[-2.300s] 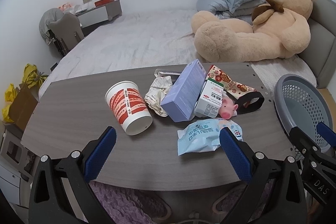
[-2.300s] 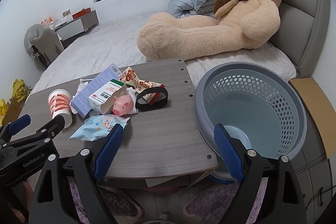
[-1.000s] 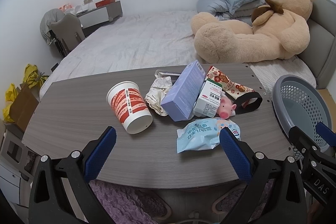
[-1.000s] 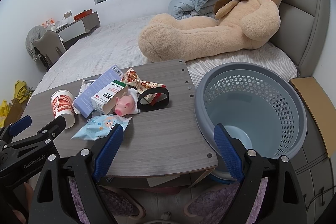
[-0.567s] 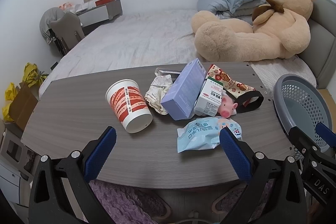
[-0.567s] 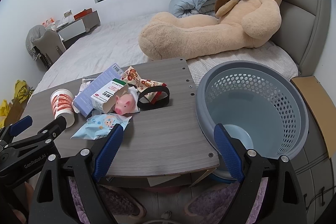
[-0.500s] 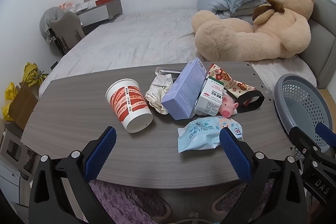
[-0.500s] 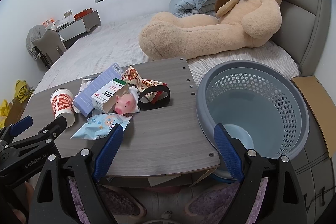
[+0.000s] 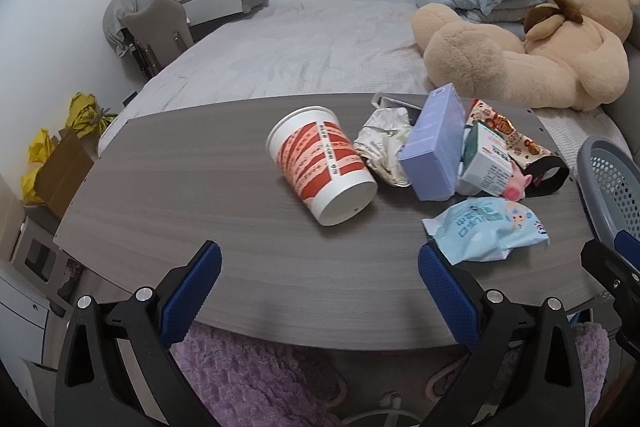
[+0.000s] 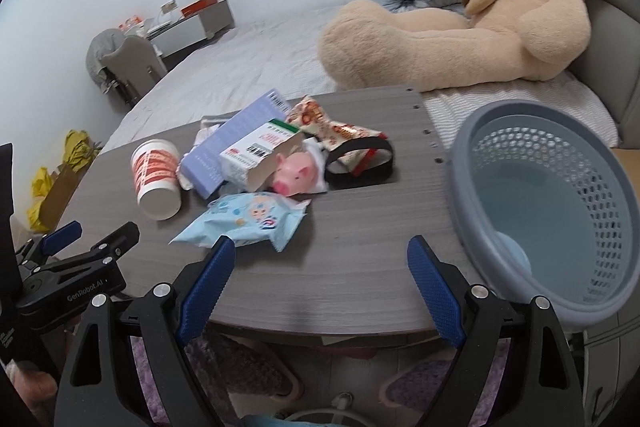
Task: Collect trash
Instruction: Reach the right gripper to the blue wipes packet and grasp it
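Trash lies in a heap on the grey wooden tabletop (image 9: 200, 195), toward its right side. A paper cup (image 9: 322, 167) with red stripes lies tipped over at the left of the heap, its bottom facing the camera. Just beside it is a ball of crumpled paper (image 9: 382, 147). A purple box (image 9: 434, 143) leans up next to the paper. A small white box (image 9: 486, 165) with a green top touches the purple box. A little pink pig toy (image 10: 294, 173) sits right by the white box. Behind them lies a shiny snack wrapper (image 10: 332, 127) with red and gold marks. A black band (image 10: 360, 161) curls in a loop on the wrapper's near end. A light blue packet (image 10: 248, 219) lies in front of the heap, nearest to the grippers.

A grey basket (image 10: 540, 223) with holes in its wall sits off the right end of the tabletop. It looks like nothing is in it.

The left gripper (image 9: 320, 277) hangs over the near edge of the tabletop. Its blue fingers (image 9: 192, 291) are wide apart and hold nothing. The right gripper (image 10: 320, 275) is near the blue packet. Its fingers (image 10: 436, 291) are wide apart too, and hold nothing.

A big teddy bear (image 10: 460, 23) lies on the bed (image 9: 304, 59) behind the tabletop.
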The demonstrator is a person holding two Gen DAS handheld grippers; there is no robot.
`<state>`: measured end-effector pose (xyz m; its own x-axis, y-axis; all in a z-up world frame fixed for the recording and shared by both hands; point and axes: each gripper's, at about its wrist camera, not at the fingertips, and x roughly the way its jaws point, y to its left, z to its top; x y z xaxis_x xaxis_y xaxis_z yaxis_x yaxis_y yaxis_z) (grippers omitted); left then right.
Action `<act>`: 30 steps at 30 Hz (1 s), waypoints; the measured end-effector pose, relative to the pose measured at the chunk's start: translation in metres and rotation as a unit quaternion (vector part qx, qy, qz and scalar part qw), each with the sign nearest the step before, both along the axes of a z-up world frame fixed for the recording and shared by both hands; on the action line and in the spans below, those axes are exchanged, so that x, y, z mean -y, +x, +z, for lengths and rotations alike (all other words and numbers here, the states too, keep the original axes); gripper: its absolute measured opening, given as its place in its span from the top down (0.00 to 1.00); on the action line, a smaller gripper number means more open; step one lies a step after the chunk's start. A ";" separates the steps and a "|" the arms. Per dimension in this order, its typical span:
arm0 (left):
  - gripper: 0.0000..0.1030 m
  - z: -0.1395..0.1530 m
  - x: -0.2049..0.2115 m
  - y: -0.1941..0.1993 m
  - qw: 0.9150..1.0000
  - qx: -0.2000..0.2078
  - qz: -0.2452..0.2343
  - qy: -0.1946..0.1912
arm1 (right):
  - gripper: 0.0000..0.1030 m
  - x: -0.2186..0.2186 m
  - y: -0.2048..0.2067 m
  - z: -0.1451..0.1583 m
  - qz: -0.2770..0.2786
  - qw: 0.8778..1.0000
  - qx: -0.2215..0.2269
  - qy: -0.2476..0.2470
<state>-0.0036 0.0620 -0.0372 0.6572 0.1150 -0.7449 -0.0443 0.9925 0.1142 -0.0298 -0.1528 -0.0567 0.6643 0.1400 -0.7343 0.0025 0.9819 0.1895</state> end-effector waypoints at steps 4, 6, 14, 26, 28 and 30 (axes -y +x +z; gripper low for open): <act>0.06 0.000 -0.016 0.006 1.000 0.000 0.018 0.000 | 0.19 -0.014 0.012 -0.005 0.023 1.000 -0.012 0.014; 0.06 0.001 -0.023 0.007 1.000 0.002 0.024 -0.002 | 0.19 -0.023 0.019 -0.006 0.031 0.999 -0.016 0.013; 0.06 0.001 -0.037 0.012 0.999 0.007 0.031 -0.003 | 0.19 -0.047 0.036 -0.009 0.030 0.999 -0.028 -0.022; 0.06 -0.003 -0.059 0.017 0.999 0.004 0.047 -0.020 | 0.19 -0.096 0.061 -0.017 0.043 0.992 -0.051 -0.103; 0.06 -0.003 -0.062 0.018 0.998 0.005 0.051 -0.023 | 0.19 -0.095 0.059 -0.018 0.036 0.992 -0.050 -0.109; 0.06 -0.002 -0.064 0.017 0.998 0.007 0.053 -0.026 | 0.19 -0.089 0.053 -0.020 0.024 0.990 -0.049 -0.126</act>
<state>0.0136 0.1255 -0.0390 0.6540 0.1454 -0.7424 -0.1498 0.9868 0.0613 0.0235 -0.0638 -0.0767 0.5849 -0.0264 -0.8107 -0.0399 0.9973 -0.0612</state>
